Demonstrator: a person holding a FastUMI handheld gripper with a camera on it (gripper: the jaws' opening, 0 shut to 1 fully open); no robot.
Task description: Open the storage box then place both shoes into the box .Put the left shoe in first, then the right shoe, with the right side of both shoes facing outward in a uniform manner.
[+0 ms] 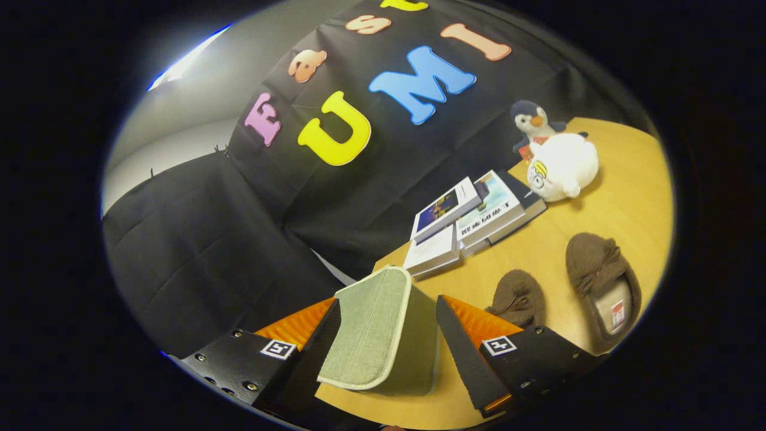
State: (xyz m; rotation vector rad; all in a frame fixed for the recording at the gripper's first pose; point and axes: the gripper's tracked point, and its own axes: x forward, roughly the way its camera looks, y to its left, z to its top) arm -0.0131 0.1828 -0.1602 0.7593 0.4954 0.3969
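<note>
Storage box lid: fabric-covered panel with pale piping, raised between the tongs, which stand wide with no visible contact; likely light, semi-stiff, best pinched at its rim; two soft brown shoes wait on the table beyond.
</note>
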